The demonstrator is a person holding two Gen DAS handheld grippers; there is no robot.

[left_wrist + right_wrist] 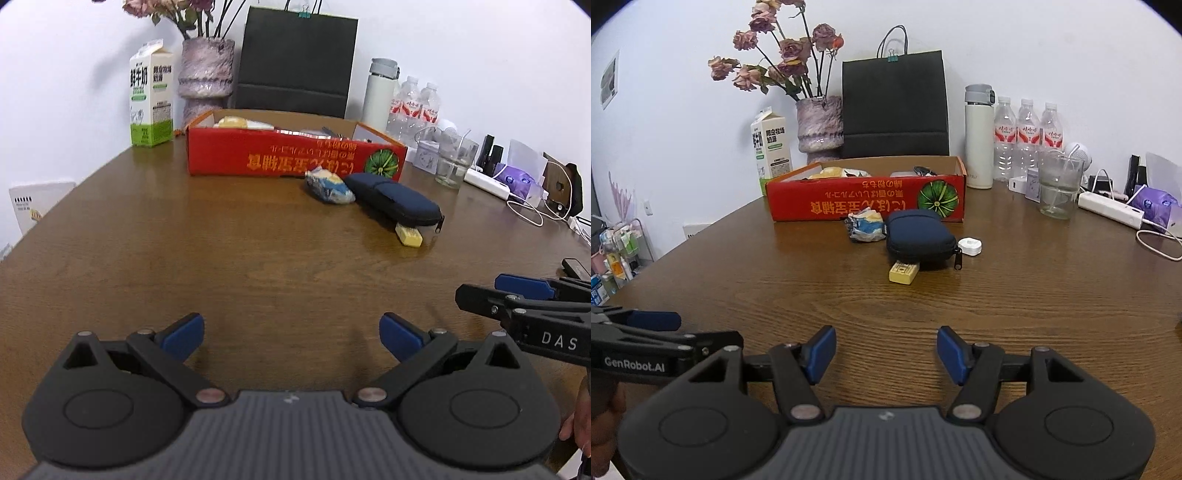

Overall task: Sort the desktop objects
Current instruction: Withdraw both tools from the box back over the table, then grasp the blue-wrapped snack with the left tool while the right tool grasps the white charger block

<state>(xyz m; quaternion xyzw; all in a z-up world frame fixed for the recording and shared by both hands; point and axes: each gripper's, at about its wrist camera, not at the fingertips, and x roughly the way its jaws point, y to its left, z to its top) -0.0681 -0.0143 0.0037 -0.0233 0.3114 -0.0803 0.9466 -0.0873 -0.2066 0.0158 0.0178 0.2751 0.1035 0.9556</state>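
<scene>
A red cardboard box (291,158) (864,201) with several items inside stands at the far side of the brown table. In front of it lie a crumpled snack packet (328,186) (865,226), a dark blue zip pouch (395,199) (918,240), a yellow block (409,236) (904,273) and a small white case (969,246). My left gripper (291,338) is open over bare table, well short of them. My right gripper (886,352) is open too, nothing between its blue pads. Each gripper shows at the edge of the other's view.
Along the back wall stand a milk carton (151,103), a vase of dried flowers (820,123), a black paper bag (895,107), a white flask (979,136), water bottles (1027,136) and a glass (1058,188). A power strip (1110,210) and cables lie at right.
</scene>
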